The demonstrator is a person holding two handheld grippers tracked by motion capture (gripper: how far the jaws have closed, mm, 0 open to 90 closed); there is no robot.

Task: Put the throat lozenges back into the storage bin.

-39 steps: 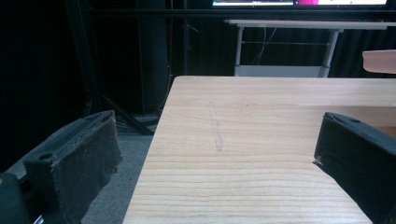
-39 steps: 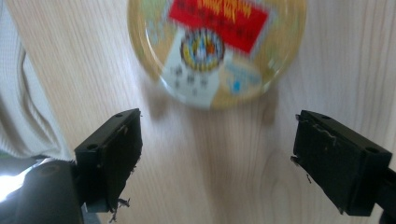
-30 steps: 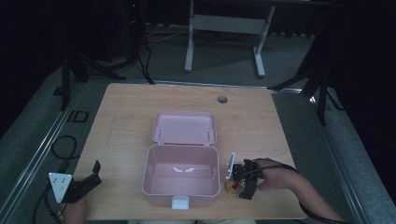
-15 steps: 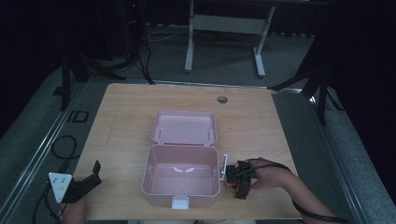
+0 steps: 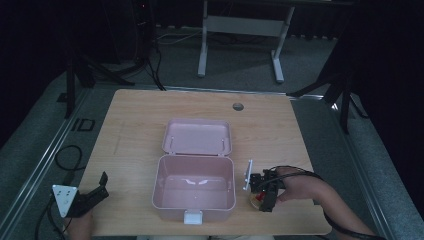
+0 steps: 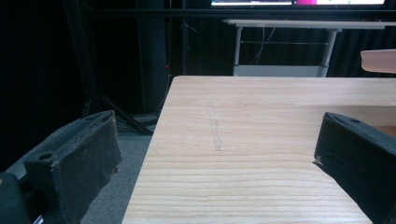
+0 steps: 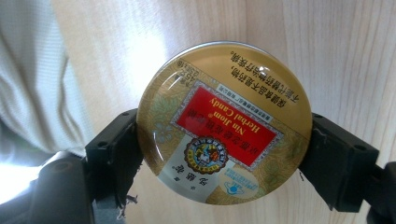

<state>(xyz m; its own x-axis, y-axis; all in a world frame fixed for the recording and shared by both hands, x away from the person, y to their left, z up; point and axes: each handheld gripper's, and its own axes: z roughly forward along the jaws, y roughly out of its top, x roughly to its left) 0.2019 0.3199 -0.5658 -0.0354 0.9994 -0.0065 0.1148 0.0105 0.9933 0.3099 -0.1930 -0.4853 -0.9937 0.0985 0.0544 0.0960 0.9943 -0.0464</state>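
A pink box (image 5: 195,187) stands open at the table's near middle, its lid (image 5: 197,136) laid back and its inside bare. Just right of the box my right gripper (image 5: 263,196) points down at the table, shut on a round gold candy tin (image 7: 224,122) with a red label, held by its rim between both jaws. The tin (image 5: 258,199) shows small and reddish under the gripper in the high view. My left gripper (image 5: 92,192) rests at the table's near left corner, open, with bare wood between its jaws (image 6: 217,140).
The wooden table (image 5: 135,125) has a round cable hole (image 5: 238,106) at the far middle. A white desk frame (image 5: 240,25) stands on the floor beyond. A pale cloth (image 7: 32,79) shows beside the table edge in the right gripper view.
My right gripper has shifted a little towards the pink box with the tin in it. The left gripper has stayed put.
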